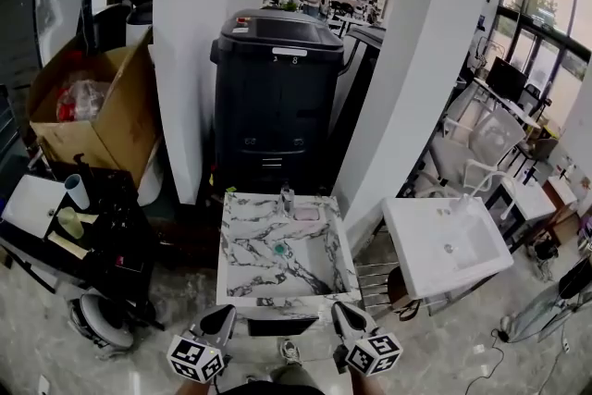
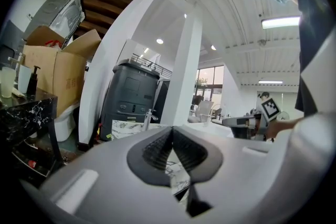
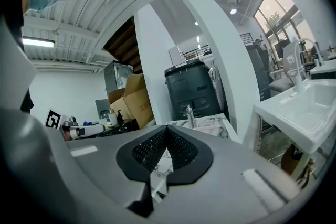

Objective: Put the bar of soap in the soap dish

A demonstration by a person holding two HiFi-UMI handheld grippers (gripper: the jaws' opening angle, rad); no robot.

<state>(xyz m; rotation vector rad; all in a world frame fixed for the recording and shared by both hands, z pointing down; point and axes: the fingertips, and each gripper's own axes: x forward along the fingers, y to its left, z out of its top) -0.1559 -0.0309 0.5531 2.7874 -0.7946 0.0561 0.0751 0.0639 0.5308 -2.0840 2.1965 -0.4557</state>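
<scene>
Approach step: the left claw [image 1: 220, 319] and right claw [image 1: 347, 319] hang shut and empty at the marble washbasin's [image 1: 228, 236] near edge. What looks like the green bar of soap [image 1: 279, 248] lies in the bowl, apart from the pink soap dish [image 1: 308, 214] by the faucet [image 1: 286, 197]. Next, I judge, one claw must open and reach in over the soap.

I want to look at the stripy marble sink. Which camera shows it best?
The head view: it looks down on the whole marble sink, basin and tap. Both gripper views show just a thin strip of its top, side-on.
</scene>
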